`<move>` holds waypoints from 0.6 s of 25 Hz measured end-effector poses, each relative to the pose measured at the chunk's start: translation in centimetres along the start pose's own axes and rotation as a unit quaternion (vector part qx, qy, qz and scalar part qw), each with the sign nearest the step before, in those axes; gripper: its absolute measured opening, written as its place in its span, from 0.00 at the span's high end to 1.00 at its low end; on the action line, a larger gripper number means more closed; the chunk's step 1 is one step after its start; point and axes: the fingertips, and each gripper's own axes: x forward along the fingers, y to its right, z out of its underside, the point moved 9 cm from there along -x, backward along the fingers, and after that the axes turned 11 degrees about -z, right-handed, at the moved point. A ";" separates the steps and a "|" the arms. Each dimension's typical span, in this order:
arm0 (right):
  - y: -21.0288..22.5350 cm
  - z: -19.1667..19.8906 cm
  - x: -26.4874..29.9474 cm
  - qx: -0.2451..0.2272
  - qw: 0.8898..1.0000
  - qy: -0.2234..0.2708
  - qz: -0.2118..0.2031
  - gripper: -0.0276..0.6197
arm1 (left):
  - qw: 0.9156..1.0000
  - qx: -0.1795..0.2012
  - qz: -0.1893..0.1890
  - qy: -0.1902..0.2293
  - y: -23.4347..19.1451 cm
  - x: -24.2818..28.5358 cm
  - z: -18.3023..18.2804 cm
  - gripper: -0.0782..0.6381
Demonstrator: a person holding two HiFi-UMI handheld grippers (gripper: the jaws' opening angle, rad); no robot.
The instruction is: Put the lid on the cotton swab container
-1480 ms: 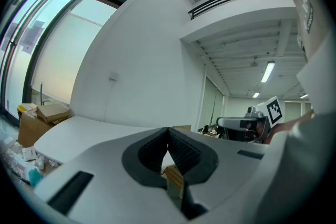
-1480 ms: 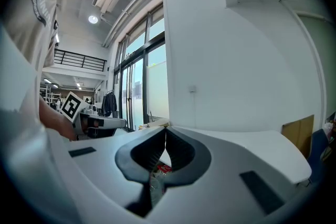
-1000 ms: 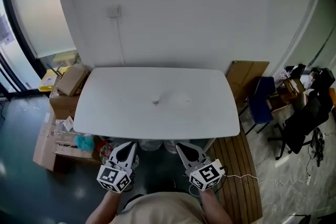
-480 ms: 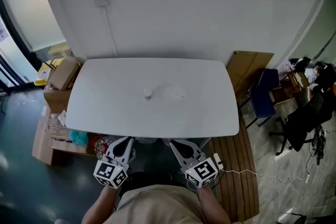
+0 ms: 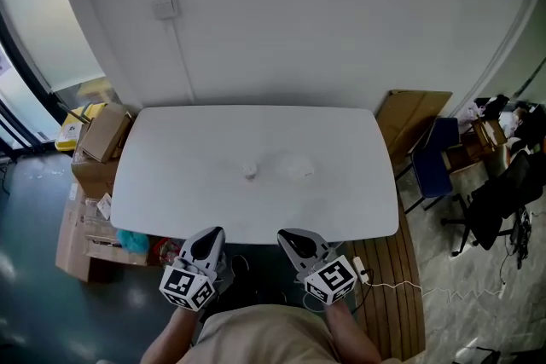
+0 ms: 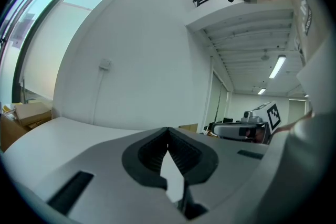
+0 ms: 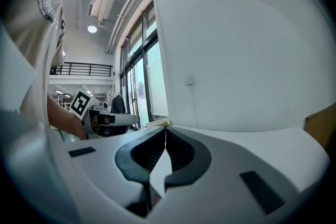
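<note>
White wall with a socket plate [image 5: 165, 6] backs the white bench [image 5: 171, 183]. Cardboard boxes [image 5: 107, 132] crowd the floor at its left end, and a blue chair [image 5: 431, 162] stands at its right. Near mid-bench sits the small cotton swab container [image 5: 249, 172]. Well apart from it, off the near edge, the left gripper [image 5: 211, 234] and right gripper [image 5: 288, 235], 2 in all, each have jaws pressed together on nothing.
</note>
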 end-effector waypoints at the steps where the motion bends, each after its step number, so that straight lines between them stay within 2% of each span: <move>1: 0.4 -0.3 0.6 0.000 1.000 0.000 0.003 0.93 | 1.000 -0.002 0.003 0.000 -0.6 0.6 -0.2 0.87; 8: 3.6 -3.1 5.2 -0.030 0.999 -0.011 0.015 0.93 | 0.999 -0.013 0.031 0.008 -4.8 6.4 -2.0 0.87; 15: 6.3 -3.6 8.7 -0.019 0.998 -0.025 0.046 0.93 | 0.996 -0.010 0.093 -0.009 -6.8 10.7 -2.6 0.87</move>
